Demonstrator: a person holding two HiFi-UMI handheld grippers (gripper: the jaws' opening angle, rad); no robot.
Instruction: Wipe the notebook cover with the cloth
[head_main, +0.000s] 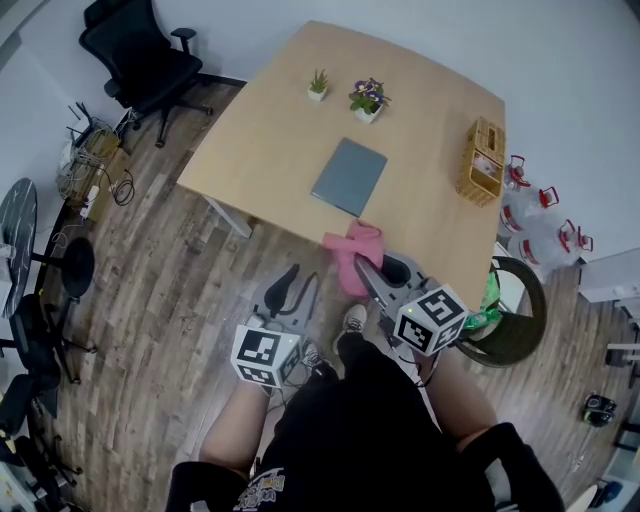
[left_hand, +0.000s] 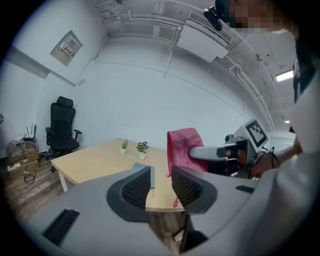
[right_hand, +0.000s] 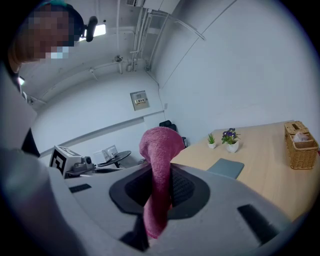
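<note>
A grey notebook (head_main: 349, 176) lies flat in the middle of the light wooden table (head_main: 270, 130); in the right gripper view the notebook (right_hand: 226, 167) shows to the right of the jaws. My right gripper (head_main: 368, 272) is shut on a pink cloth (head_main: 355, 248) and holds it at the table's near edge, short of the notebook. The cloth (right_hand: 156, 165) hangs folded over between that gripper's (right_hand: 159, 187) pads. My left gripper (head_main: 291, 291) is off the table, over the floor, open with nothing between its jaws (left_hand: 161, 186). From it I see the cloth (left_hand: 182, 149) to the right.
Two small potted plants (head_main: 318, 85) (head_main: 368, 98) stand at the table's far side. A wicker basket (head_main: 482, 160) sits at its right edge. A black office chair (head_main: 140, 55) is at the far left, a round bin (head_main: 520, 305) by the near right corner.
</note>
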